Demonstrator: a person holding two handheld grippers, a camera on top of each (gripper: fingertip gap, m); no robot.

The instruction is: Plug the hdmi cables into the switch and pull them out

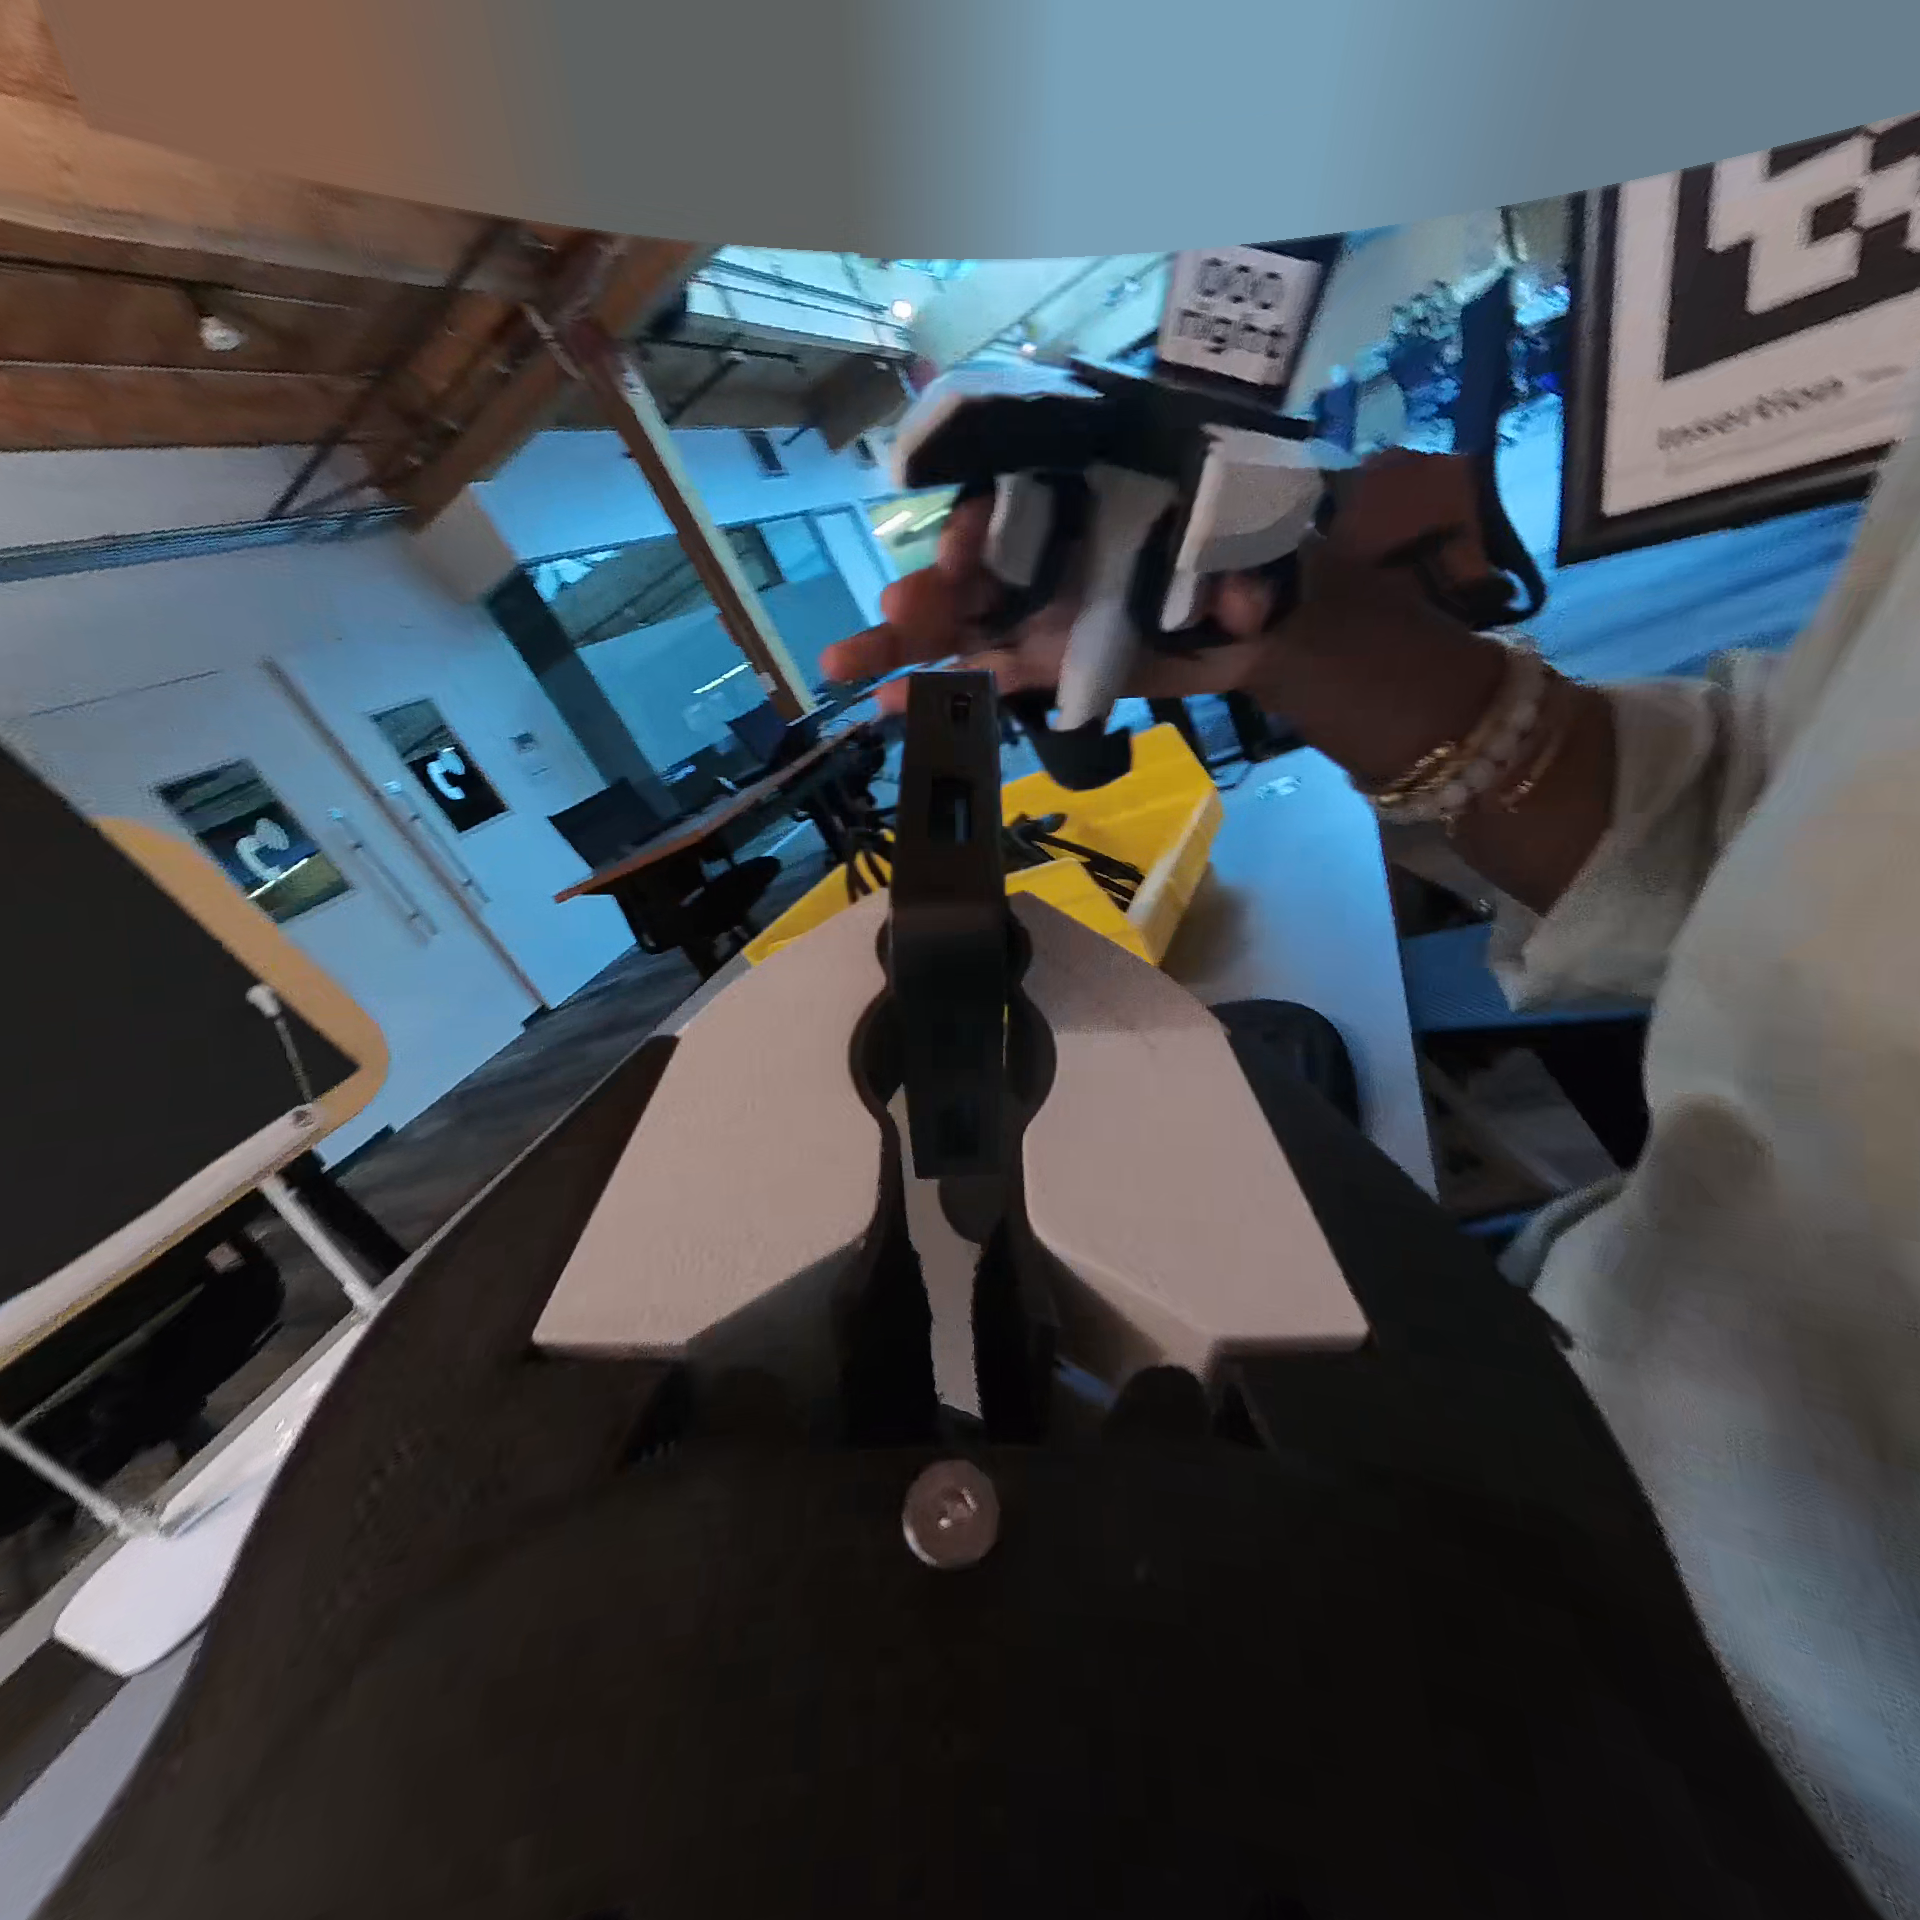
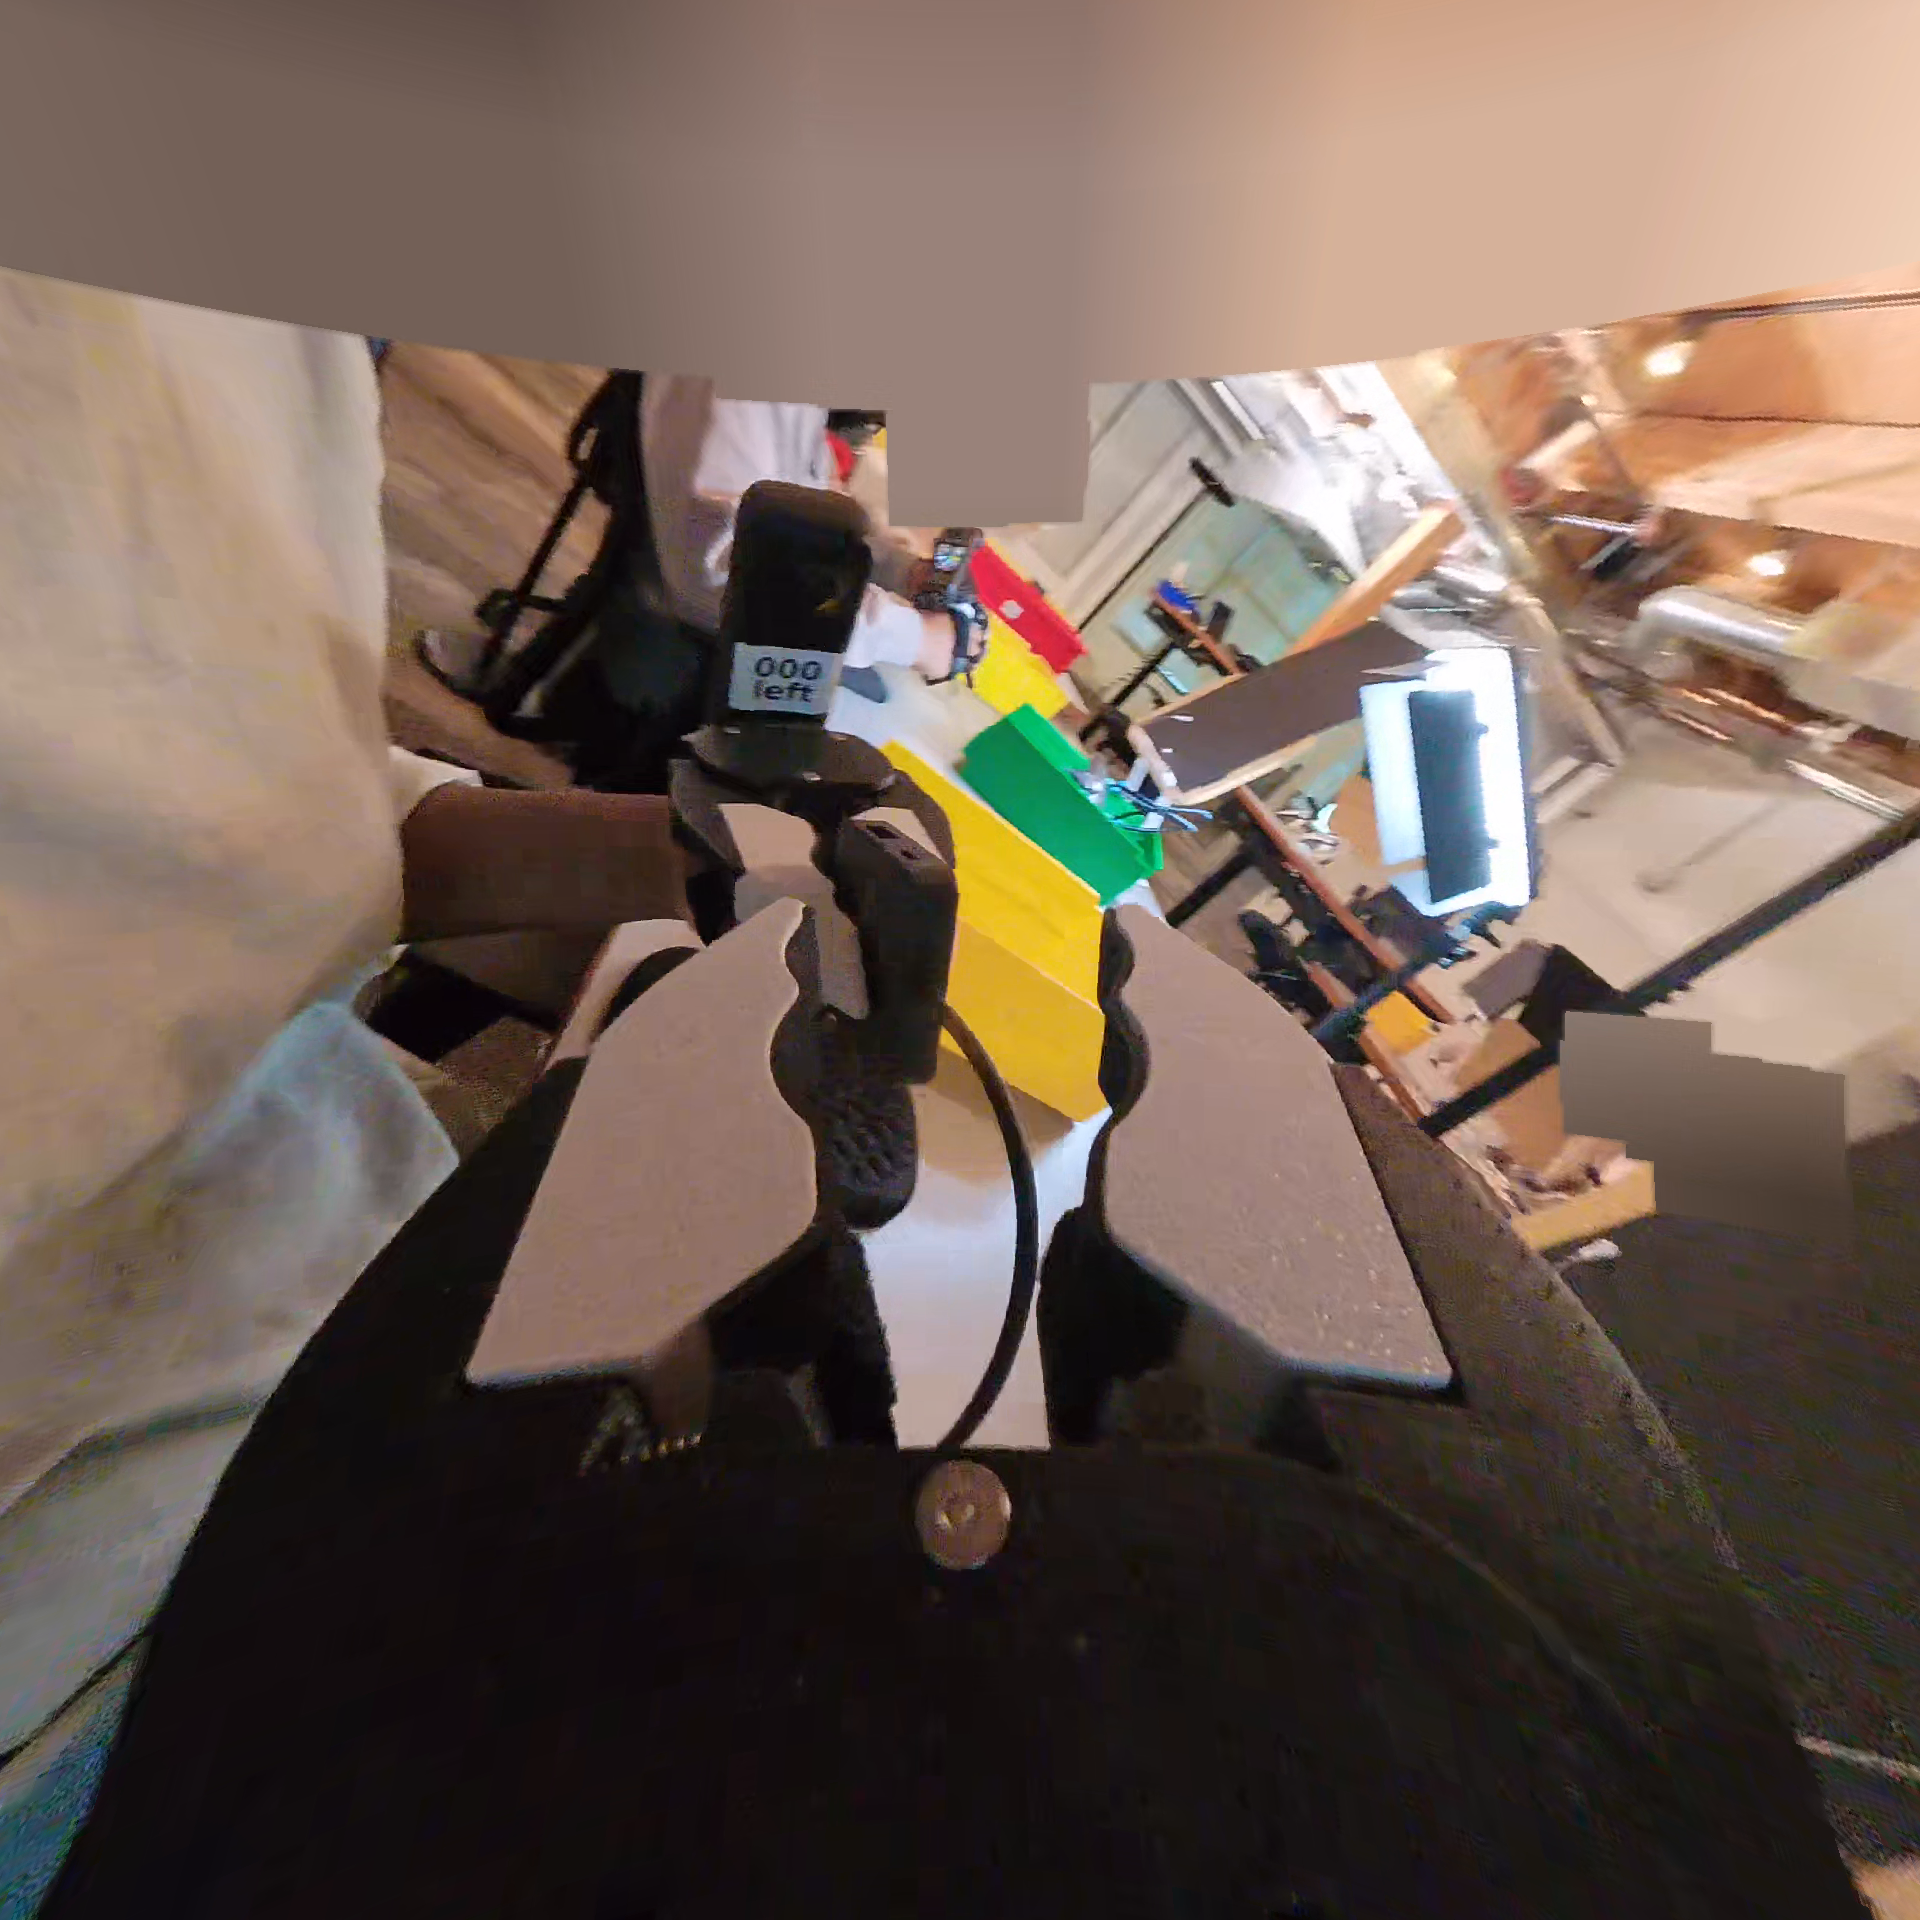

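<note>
In a workshop with yellow bins [image 1: 1122, 831], the left gripper [image 1: 951, 997] pinches a small, rigid, light-looking HDMI switch [image 1: 948, 862] by its flat sides, while the right gripper [image 2: 951, 1039] is spread empty.

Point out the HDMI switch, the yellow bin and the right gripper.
HDMI switch [image 1: 948, 831]: left wrist view, on its black face with the ports, above the closed fingers.
yellow bin [image 1: 1164, 831]: left wrist view, on its side wall behind the switch.
right gripper [image 2: 956, 997]: right wrist view, midway between its open fingertips.

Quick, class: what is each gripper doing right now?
Left gripper: closed on the black switch.
Right gripper: open, holding nothing.
</note>
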